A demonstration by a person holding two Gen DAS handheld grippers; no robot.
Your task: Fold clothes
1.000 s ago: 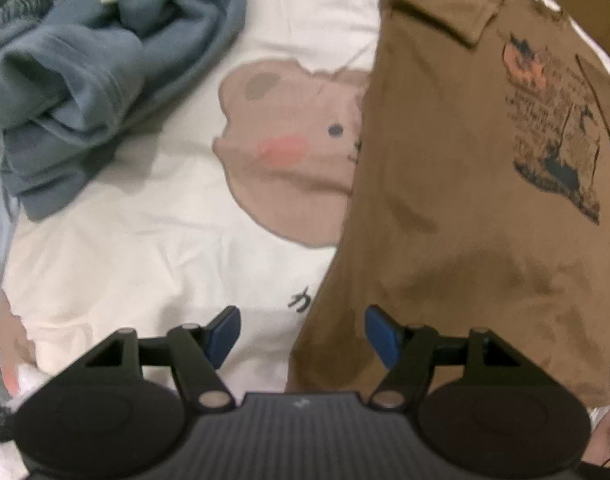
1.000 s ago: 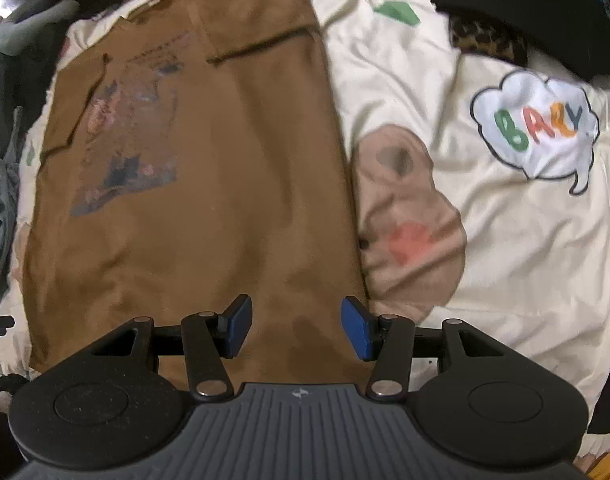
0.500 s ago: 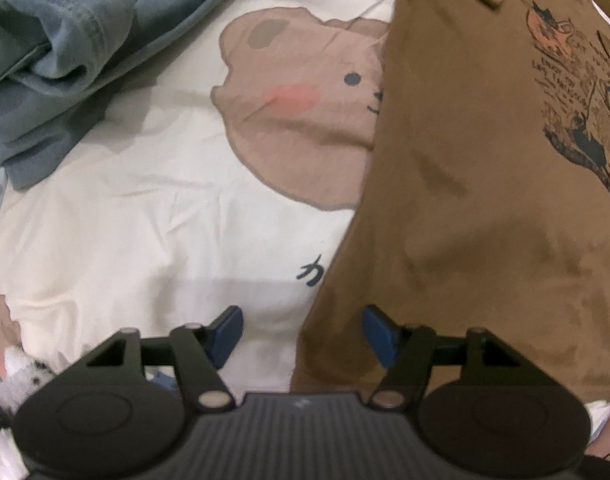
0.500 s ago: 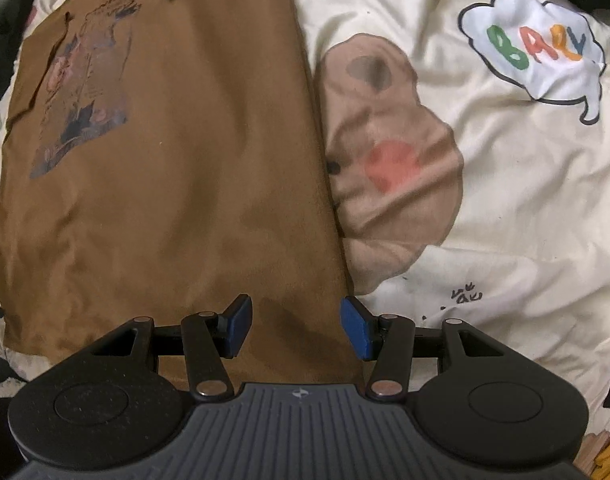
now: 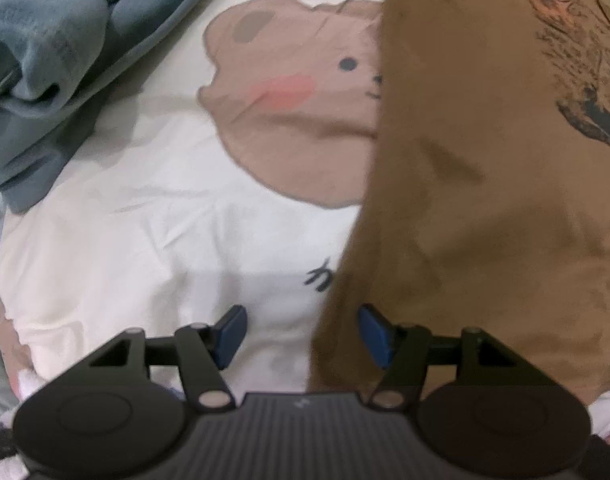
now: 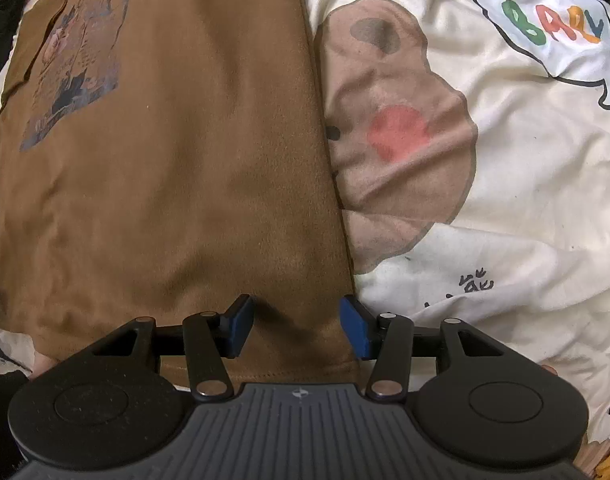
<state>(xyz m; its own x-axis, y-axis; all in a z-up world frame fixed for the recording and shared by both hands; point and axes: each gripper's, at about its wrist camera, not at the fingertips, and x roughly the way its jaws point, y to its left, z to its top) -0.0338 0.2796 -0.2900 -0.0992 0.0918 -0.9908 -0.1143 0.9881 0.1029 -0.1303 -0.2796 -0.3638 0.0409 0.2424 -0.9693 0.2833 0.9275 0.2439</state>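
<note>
Flat on 1 bear-print sheet [image 6: 525, 208]: 1 brown tee [image 6: 177, 184], 1 blue-grey garment [image 5: 53, 64]; 2 grippers, L [image 5: 303, 338] & R [image 6: 295, 326], jaws apart, empty.

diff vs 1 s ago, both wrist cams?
Both grippers dropped closer to the brown T-shirt near its bottom corners. The left gripper narrowed slightly, with the shirt's side edge between its pads; the right gripper kept its gap. Nothing gripped. Shirt, blue garment pile and bedsheet unchanged.

Bare cream bedsheet [image 5: 153, 248] between the brown T-shirt [image 5: 485, 200] and the crumpled blue garment [image 5: 57, 64] heaped alongside.
</note>
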